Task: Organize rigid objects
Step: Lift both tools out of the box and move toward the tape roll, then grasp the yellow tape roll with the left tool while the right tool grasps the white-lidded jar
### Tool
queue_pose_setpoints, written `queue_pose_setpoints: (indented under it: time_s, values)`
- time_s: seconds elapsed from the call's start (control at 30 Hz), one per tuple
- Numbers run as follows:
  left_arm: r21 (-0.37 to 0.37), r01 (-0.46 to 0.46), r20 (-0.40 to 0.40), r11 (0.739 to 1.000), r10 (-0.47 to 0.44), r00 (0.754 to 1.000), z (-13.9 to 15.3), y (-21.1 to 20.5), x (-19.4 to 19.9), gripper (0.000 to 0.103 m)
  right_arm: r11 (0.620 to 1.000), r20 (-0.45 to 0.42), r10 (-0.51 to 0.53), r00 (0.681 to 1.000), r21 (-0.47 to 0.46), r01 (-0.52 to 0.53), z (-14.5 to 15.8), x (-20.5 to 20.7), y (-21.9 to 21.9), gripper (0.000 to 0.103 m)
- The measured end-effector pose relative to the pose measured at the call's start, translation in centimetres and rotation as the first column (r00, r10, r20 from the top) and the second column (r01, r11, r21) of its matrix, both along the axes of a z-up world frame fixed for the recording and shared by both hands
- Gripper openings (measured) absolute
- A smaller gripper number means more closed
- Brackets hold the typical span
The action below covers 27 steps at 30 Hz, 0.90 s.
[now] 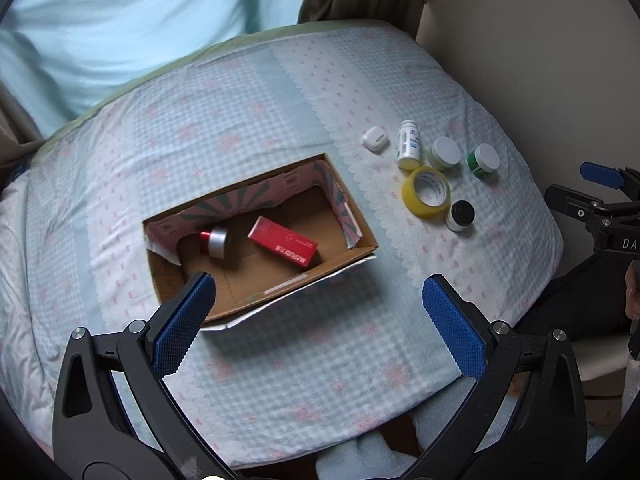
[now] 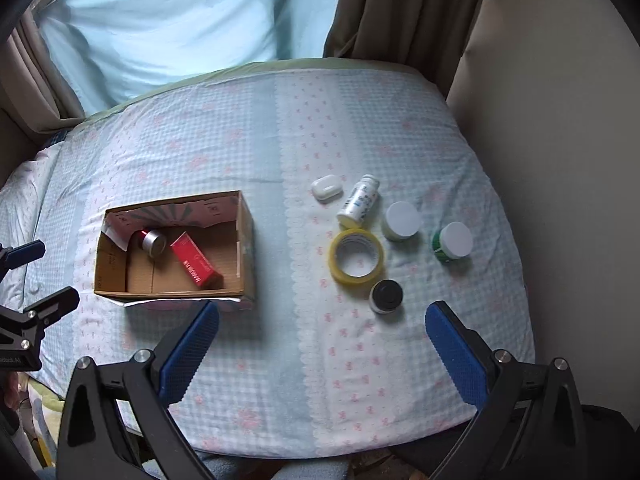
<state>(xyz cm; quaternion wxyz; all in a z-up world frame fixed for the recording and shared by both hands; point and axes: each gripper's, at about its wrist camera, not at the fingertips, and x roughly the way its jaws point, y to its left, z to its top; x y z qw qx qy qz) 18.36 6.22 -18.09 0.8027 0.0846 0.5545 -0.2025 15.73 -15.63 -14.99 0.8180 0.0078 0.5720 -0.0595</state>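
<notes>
Left wrist view puts your left gripper (image 1: 318, 294) over the near edge of the box (image 1: 362, 254), fingers spread wide and holding nothing. Beyond your left fingertip, inside the box, a red carton (image 1: 282, 246) lies flat and a red jar (image 1: 215, 241) with a silver lid lies on its side, the two apart.

Right wrist view shows your right gripper (image 2: 322, 322) just as wide and empty. Ahead between its fingers sits a yellow tape roll (image 2: 356, 256), lying flat. A black-lidded jar (image 2: 386, 296) touches the roll on the side nearer your right finger. Past the roll, a white bottle (image 2: 358, 202) lies tipped, with a white case (image 2: 327, 187) just beside it. Two white-lidded jars stand toward your right finger's side: a pale jar (image 2: 402, 221) and a green jar (image 2: 452, 242).

Everything rests on a bedspread (image 2: 248, 152) of pale blue check with pink bows. Behind it hang a light blue sheet (image 2: 160, 20) and a brown curtain (image 2: 400, 12), with a beige wall (image 2: 560, 160) beyond your right finger.
</notes>
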Motion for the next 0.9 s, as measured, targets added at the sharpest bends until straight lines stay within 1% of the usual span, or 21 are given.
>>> queue_pose_setpoints:
  time_s: [0.13,0.2,0.27,0.37,0.47,0.6,0.73,0.9]
  values:
    - [-0.002,0.002,-0.010,1.000,-0.002,1.000,-1.2,-5.8,-0.6,0.103,0.999,0.051,0.004,0.999,0.034,-0.006,0.4,-0.9,-5.8,0.103]
    - [0.004,-0.004,-0.033,1.000,0.005,0.999,-2.1,-8.7,-0.3,0.103,0.999,0.069,0.021,0.997,0.033,-0.023,0.3,-1.1,-8.3,0.103]
    - [0.004,-0.003,-0.045,1.000,0.003,0.999,-3.2,-11.7,-0.2,0.103,0.998,0.076,0.050,0.996,0.033,-0.052,0.1,-0.9,-10.7,0.103]
    - [0.036,-0.008,-0.073,0.999,0.010,0.997,-5.5,-15.6,0.2,0.103,0.992,0.078,0.117,0.990,0.027,-0.120,-0.9,-0.3,-13.6,0.103]
    - [0.039,-0.043,-0.134,0.998,0.048,0.990,-8.2,-18.6,1.0,0.103,0.982,0.057,0.188,0.981,0.013,-0.189,-2.9,0.8,-16.1,0.103]
    - [0.044,-0.083,-0.200,0.996,0.091,0.976,-11.5,-21.8,2.1,0.103,0.967,0.032,0.252,0.967,0.035,-0.253,-6.1,2.6,-18.2,0.103]
    - [0.047,-0.110,-0.250,0.993,0.118,0.961,-14.7,-24.0,3.0,0.103,0.965,-0.001,0.253,0.968,0.068,-0.252,-9.0,4.6,-19.9,0.103]
    - [0.046,-0.152,-0.282,0.987,0.159,0.946,-19.0,-25.4,4.5,0.103,0.971,-0.020,0.232,0.972,0.072,-0.230,-12.4,7.0,-21.2,0.103]
